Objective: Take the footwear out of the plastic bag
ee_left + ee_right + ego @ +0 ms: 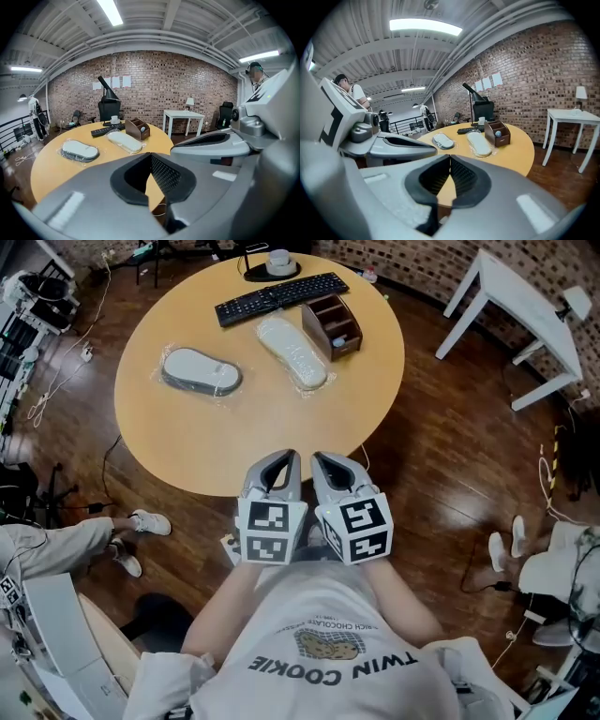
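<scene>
Head view: grey bagged slipper [200, 370] and white bagged slipper [293, 352] lie on table [234, 442], well ahead. Both left gripper [279, 460] and right gripper [330, 463] clenched, empty.

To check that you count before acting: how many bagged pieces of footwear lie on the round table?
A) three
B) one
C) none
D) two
D: the left slipper and the right slipper, each in clear plastic, lie on the table; the right one is beside the wooden organizer.
</scene>
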The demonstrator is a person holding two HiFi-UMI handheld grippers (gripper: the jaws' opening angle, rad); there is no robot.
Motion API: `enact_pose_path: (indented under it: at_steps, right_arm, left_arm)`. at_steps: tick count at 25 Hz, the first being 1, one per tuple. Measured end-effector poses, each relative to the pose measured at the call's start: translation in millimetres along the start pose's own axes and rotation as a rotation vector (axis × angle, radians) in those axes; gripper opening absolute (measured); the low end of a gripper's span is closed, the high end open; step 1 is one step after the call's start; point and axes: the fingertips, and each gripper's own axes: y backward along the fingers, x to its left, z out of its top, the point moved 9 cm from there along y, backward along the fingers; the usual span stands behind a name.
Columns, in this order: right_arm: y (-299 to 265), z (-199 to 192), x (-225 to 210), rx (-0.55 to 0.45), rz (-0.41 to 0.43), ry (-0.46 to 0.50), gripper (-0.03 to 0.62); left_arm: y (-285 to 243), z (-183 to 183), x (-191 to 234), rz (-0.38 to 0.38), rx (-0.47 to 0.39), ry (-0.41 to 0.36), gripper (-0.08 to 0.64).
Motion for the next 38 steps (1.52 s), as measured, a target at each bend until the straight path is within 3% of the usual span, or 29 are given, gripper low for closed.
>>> enact_pose_path:
  at_steps: [10,21,32,38]
  right_arm:
    - [-61,30,-15,-0.015,-0.037,-0.025,0.002]
    - [-149,72,-30,0.009,-0.124,-0.076,0.002]
    - [-209,69,-45,0.049,-0.231,-0.135,0.002]
    - [-226,63,-57,0.056,-0.300,-0.196,0.002]
  left_arm:
    - [-48,31,56,-0.065,0.008,-0.107,0.006]
    - [-118,67,154,-0.216,0.131,-0.224,0.006]
    - [-207,86,242,-0.347,0.155,-0.270,0.006]
    - [-259,96,276,-0.390,0.172,-0.336,0.006]
